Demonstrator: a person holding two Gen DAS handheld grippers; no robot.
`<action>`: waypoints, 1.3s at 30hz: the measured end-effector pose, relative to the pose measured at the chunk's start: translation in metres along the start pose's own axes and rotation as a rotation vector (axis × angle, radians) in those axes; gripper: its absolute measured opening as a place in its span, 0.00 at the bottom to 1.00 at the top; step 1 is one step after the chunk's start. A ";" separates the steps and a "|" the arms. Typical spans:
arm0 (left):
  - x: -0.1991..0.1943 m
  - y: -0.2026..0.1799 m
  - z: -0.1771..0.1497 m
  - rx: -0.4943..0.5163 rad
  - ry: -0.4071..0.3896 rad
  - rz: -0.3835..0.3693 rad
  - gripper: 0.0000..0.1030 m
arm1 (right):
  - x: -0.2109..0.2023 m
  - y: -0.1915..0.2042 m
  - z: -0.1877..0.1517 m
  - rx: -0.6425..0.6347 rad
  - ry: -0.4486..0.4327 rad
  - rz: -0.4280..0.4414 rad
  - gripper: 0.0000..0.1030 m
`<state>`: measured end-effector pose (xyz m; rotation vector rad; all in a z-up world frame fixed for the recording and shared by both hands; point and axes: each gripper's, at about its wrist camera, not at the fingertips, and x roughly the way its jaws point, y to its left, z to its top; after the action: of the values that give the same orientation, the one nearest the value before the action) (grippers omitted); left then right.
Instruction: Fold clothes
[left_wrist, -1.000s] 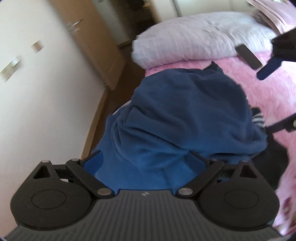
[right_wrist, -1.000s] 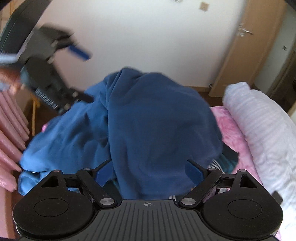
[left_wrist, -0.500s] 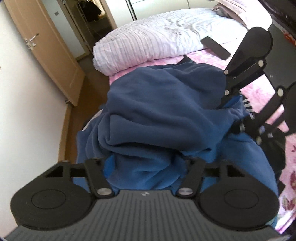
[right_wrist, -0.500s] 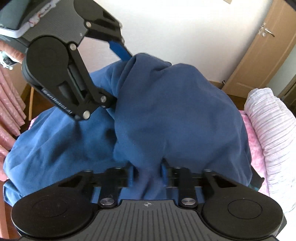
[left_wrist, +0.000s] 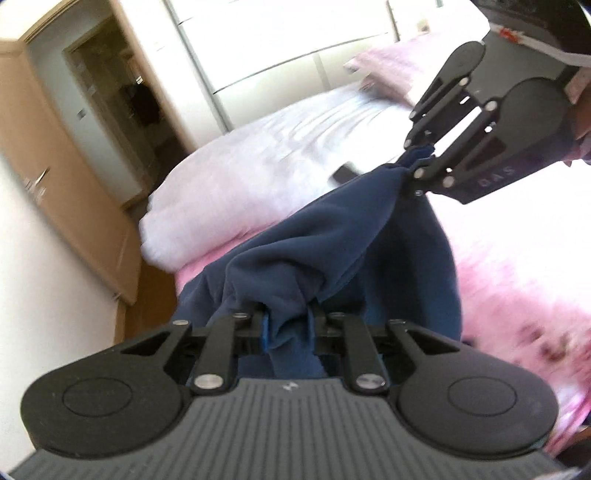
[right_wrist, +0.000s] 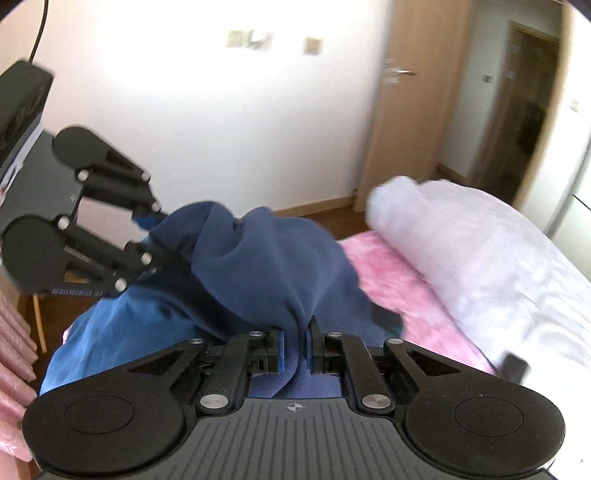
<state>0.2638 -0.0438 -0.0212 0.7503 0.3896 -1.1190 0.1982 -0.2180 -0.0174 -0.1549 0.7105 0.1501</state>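
1. Fabric of a dark blue fleece garment (left_wrist: 332, 251) hung stretched between the two grippers, lifted above a pink bedspread (left_wrist: 517, 266), with its lower folds trailing down toward the bed.
2. The left gripper (left_wrist: 287, 325) had a bunched fold of the garment between its jaws, which were closing on the cloth; the blue pads (left_wrist: 263, 328) pressed against it on either side.
3. The right gripper (right_wrist: 294, 343) likewise clamped a narrow pinch of the same garment, its jaws closing with the fabric squeezed between the blue pads (right_wrist: 281, 347).
4. In the left wrist view, the right gripper appeared at upper right, its tips buried in a corner of the cloth.
5. In the right wrist view, the left gripper showed at left, gripping another raised corner, so the garment formed a ridge running from one tool to the other.
6. A lighter blue piece of clothing (right_wrist: 122, 332) lay beneath the dark one on the bed.
7. A white striped duvet (right_wrist: 480, 251) lay rolled along the far side of the bedspread.
8. A wooden door (right_wrist: 410, 110) stood in the white wall (right_wrist: 221, 110) beyond the bed.
9. Both views were blurred.
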 end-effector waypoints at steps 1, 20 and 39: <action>-0.003 -0.018 0.011 0.004 -0.009 -0.018 0.14 | -0.017 -0.007 -0.012 0.013 -0.002 -0.009 0.08; 0.043 -0.405 0.188 0.252 -0.035 -0.659 0.15 | -0.360 -0.132 -0.345 0.555 0.200 -0.405 0.08; 0.142 -0.311 0.055 0.243 0.304 -0.466 0.48 | -0.308 -0.044 -0.404 0.427 0.466 -0.277 0.73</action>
<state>0.0334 -0.2490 -0.1789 1.0845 0.7187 -1.5111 -0.2810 -0.3644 -0.1126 0.1278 1.1577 -0.3133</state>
